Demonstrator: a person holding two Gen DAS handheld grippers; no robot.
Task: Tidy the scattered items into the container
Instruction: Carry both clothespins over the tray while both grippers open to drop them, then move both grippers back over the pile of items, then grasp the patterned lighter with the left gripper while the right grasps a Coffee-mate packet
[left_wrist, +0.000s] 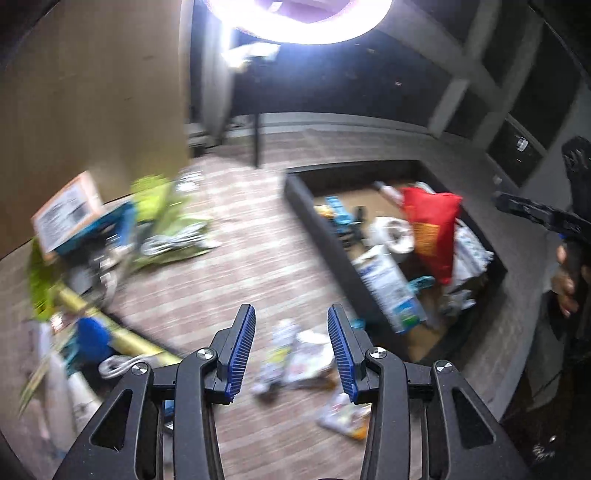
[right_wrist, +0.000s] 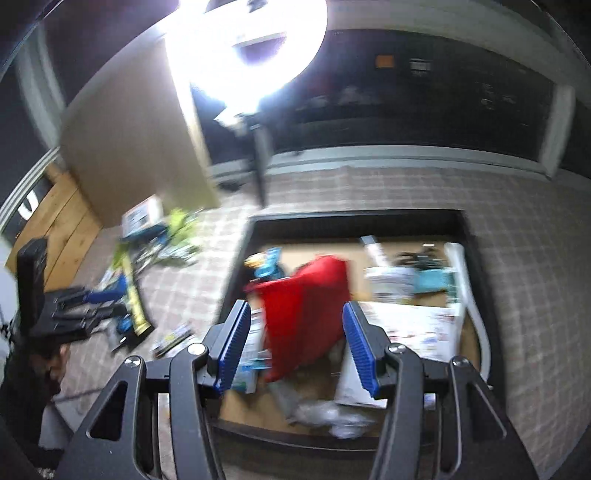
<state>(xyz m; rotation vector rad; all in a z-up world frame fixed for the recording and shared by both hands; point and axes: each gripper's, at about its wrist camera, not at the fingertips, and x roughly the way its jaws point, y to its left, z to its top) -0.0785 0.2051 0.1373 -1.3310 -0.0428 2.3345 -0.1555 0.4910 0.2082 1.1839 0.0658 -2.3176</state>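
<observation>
The container (left_wrist: 314, 229) is a shallow dark tray on the checked floor, holding a red bag (left_wrist: 432, 229), a white carton (left_wrist: 391, 291) and several small items. My left gripper (left_wrist: 291, 310) stands open over the floor left of it, above a few small packets (left_wrist: 295, 354), with nothing between the pads. My right gripper (right_wrist: 295, 306) hovers open over the container (right_wrist: 369, 221). The red bag (right_wrist: 306, 295) shows between its fingers but lies below them, with no pad touching it. Each view also catches the other gripper at its edge (left_wrist: 535, 214) (right_wrist: 74, 314).
Scattered items lie at the left: green packets (left_wrist: 159, 206), a labelled box (left_wrist: 70, 214), a yellow roll (left_wrist: 122, 332) and a blue object (left_wrist: 92, 336). A tall cardboard box (left_wrist: 92, 110) stands behind them. A lamp stand pole (left_wrist: 257, 136) rises beyond the container. Both views are blurred.
</observation>
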